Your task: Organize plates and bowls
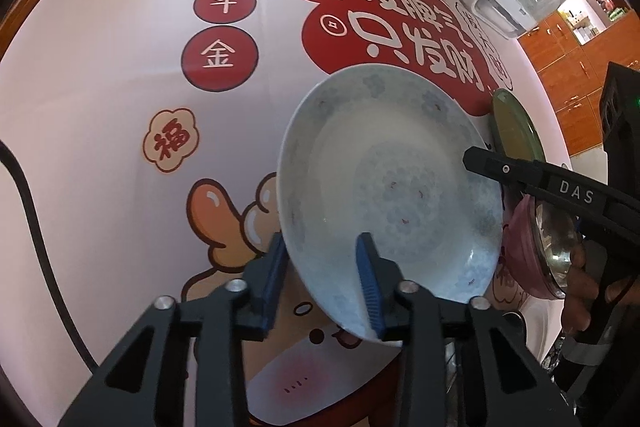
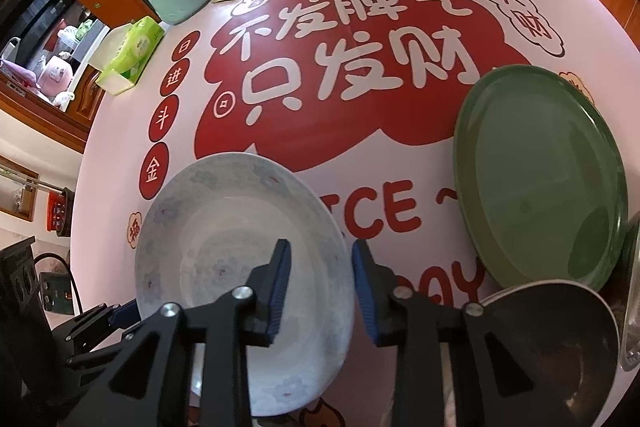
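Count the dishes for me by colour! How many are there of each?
Pale blue plate: 1
Green plate: 1
Pink bowl: 1
Shiny metal bowls: at least 1; a second metal rim shows at the picture's edge, possibly another
Total: 4 for sure, maybe 5

Right gripper (image 2: 320, 283) jaws straddle the pale blue plate's (image 2: 224, 227) rim.
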